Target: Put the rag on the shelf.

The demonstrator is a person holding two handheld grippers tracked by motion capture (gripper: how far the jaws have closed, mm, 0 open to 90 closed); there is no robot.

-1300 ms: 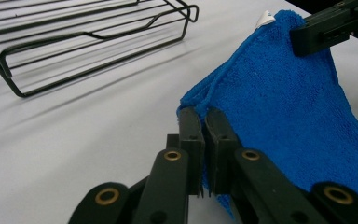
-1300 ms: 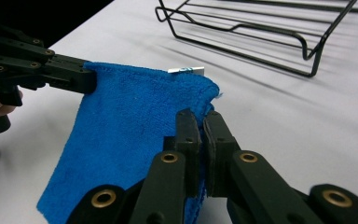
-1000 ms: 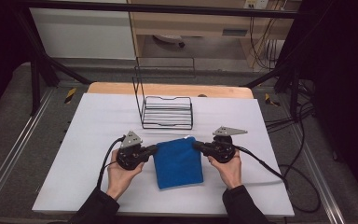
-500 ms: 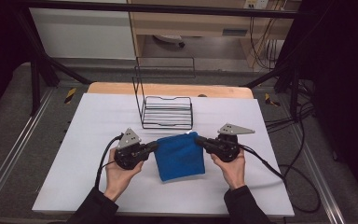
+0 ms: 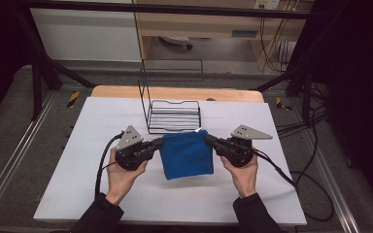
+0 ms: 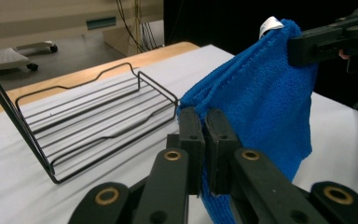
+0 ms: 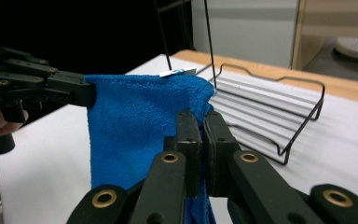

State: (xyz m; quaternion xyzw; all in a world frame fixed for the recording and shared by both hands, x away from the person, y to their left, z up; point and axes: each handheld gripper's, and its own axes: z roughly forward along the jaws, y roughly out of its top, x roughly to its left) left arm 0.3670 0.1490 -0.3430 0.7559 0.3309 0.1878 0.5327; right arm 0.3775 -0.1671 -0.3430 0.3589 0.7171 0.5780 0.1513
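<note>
1. White desk (image 5: 102, 194) carries a black wire rack (image 5: 174, 116) at its far middle.
2. Left gripper (image 5: 159, 143) fingers are clamped on the blue towel's (image 5: 187, 155) left top corner.
3. Right gripper (image 5: 208, 140) fingers pinch its right top corner, so the towel hangs between them, just before the rack.

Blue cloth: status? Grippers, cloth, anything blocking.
Left gripper and right gripper each shut on a top corner of the blue cloth. Cloth hangs between them, folded. Wire rack just beyond it; nothing between.

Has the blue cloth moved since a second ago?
Yes. The blue cloth has been lifted toward the wire rack; its top edge now nearly meets the rack's front.
</note>
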